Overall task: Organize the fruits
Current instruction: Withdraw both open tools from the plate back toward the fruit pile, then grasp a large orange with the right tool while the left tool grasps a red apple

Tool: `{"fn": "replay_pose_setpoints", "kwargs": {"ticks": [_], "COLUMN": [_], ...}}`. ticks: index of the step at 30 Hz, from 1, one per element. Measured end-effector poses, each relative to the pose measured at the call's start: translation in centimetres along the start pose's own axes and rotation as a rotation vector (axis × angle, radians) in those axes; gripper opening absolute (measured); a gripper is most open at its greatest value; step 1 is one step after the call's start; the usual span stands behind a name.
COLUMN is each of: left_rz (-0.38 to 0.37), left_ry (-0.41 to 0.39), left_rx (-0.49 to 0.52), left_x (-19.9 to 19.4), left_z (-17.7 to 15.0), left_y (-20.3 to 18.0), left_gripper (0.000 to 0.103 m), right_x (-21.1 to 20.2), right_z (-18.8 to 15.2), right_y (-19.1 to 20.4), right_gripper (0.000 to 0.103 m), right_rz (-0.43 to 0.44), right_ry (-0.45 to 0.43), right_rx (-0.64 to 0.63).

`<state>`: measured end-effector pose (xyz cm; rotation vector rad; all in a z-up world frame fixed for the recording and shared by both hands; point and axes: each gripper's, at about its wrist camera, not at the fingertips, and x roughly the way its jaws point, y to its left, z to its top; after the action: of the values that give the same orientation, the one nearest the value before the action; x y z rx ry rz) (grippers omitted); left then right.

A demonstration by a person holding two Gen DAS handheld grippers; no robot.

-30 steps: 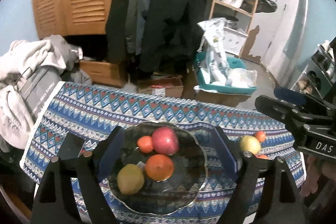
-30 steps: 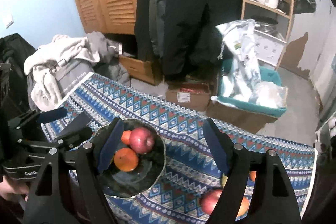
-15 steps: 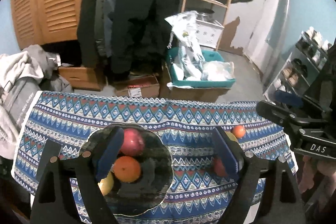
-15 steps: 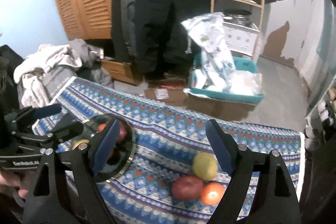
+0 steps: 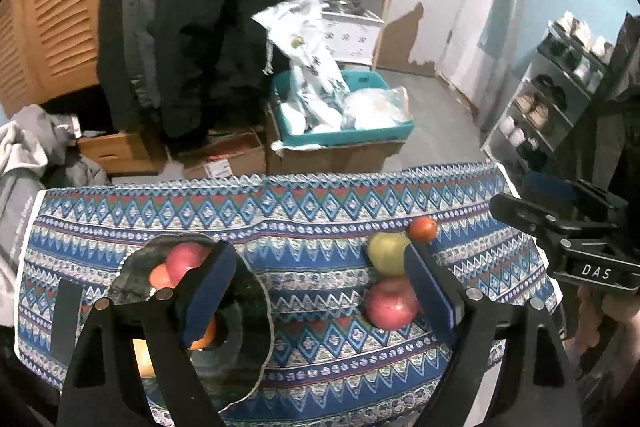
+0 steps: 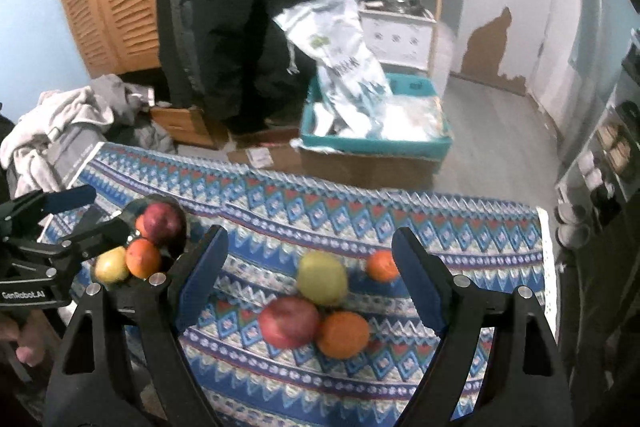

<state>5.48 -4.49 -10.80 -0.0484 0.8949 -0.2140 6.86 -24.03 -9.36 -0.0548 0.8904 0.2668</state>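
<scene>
My right claw [image 6: 308, 279] hangs spread and empty over the patterned cloth on the table [image 6: 460, 227], the loose round red apple [image 6: 289, 322] lying straight ahead between its fingers. My left claw [image 5: 320, 287], also spread, hangs nearer the dark glass plate [image 5: 244, 355].

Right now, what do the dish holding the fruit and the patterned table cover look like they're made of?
The dish looks like dark smoked glass with a glossy finish: its scalloped rim catches light and the surface mirrors the room. It could be glazed ceramic. The table cover seems to be woven or printed fabric, matte: it drapes over the table's edge and shows no shine.
</scene>
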Motion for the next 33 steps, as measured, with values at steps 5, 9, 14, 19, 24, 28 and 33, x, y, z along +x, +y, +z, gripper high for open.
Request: {"fn": "replay_pose_setpoints", "kwargs": {"ticks": [5, 9, 14, 19, 24, 28, 33], "left_rz": [-0.002, 0.005, -0.012, -0.006, -0.017, -0.024, -0.052], "left_ry": [0.038, 0.090, 0.145, 0.176, 0.236, 0.251, 0.277], "left_rx": [0.039, 0.055, 0.056, 0.070, 0.056, 0.053, 0.011], "left_x": [2.1, 4.4, 6.8, 9.4, 11.6, 12.5, 13.8], "left_z": [-0.5, -1.1, -1.9, -3.2, -4.8, -5.5, -6.0], "left_y": [-1.7, -2.6, -3.5, -4.3, -4.3, -4.1, -3.7], "left_gripper": [0.087, 0.087, 0.087, 0.087, 0.087, 0.087, 0.087], "right_x": [1.2, 3.1, 5.6, 7.6, 9.9, 11.9, 13.9], "right_z": [-1.7, -2.9, -4.7, -6.5, -8.6, -10.0, -11.4], "right_y": [-2.3, -4.0, -5.3, -5.5, -5.4, -5.4, -5.5], "right_gripper": [0.084, 0.084, 0.084, 0.084, 0.084, 0.084, 0.084], "right_rz": [-0.025, -0.021, -0.013, 0.001, 0.038, 0.061, 0.066], "right_ry": [0.044, 0.097, 0.173, 0.232, 0.304, 0.381, 0.440], "right_rx": [0.021, 0.049, 0.071, 0.054, 0.038, 0.035, 0.025]}}
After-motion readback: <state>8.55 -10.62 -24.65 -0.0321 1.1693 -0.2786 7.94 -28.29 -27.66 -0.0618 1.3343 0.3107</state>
